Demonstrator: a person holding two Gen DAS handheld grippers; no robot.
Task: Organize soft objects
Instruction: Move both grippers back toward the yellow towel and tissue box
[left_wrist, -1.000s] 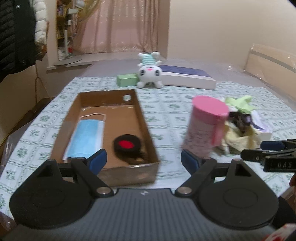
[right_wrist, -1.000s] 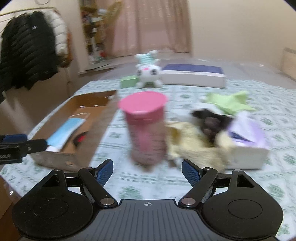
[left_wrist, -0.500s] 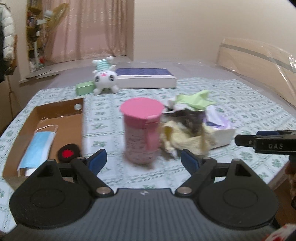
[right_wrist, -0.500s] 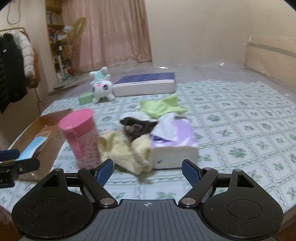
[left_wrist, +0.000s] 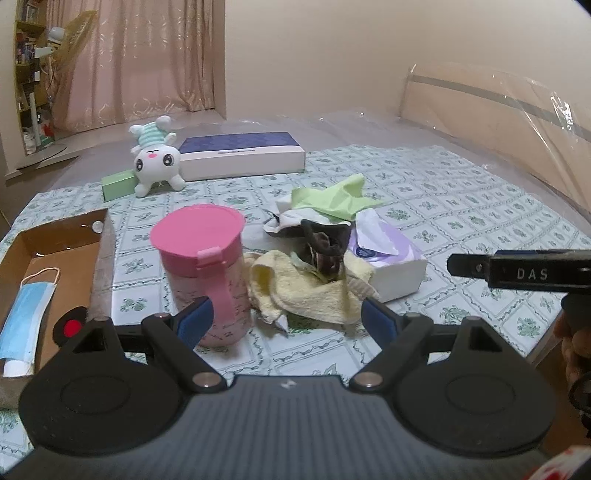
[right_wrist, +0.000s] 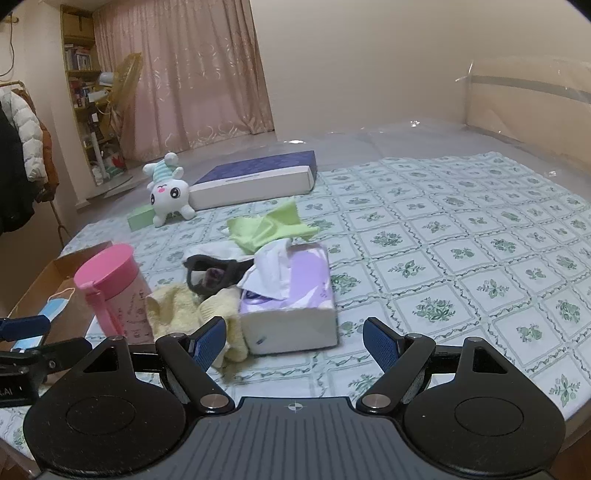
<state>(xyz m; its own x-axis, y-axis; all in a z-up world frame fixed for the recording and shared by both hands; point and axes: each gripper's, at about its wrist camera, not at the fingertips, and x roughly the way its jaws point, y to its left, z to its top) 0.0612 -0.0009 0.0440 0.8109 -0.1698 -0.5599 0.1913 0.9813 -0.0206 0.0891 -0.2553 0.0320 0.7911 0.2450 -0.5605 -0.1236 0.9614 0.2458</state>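
Note:
A pile of soft things lies mid-table: a yellow towel (left_wrist: 306, 288) (right_wrist: 177, 306), a dark cloth (left_wrist: 327, 243) (right_wrist: 214, 273), a white cloth (left_wrist: 288, 218) and a green cloth (left_wrist: 332, 197) (right_wrist: 269, 227). A white plush toy (left_wrist: 155, 162) (right_wrist: 168, 195) lies at the back. A cardboard box (left_wrist: 48, 251) (right_wrist: 44, 284) at the left holds a blue face mask (left_wrist: 26, 314) and a black-and-red item (left_wrist: 70, 326). My left gripper (left_wrist: 286, 321) is open, just short of the towel. My right gripper (right_wrist: 295, 339) is open, in front of the tissue box (right_wrist: 295, 295).
A pink lidded cup (left_wrist: 205, 273) (right_wrist: 114, 291) stands between box and pile. The purple tissue box (left_wrist: 391, 262) touches the pile. A flat blue-and-white box (left_wrist: 240, 155) and a small green box (left_wrist: 118, 184) lie at the back. The table edge is near right.
Both views have swung to the right: the cardboard box has slid to the left edge and the cloth pile and tissue box are now centred. Both grippers stay open.

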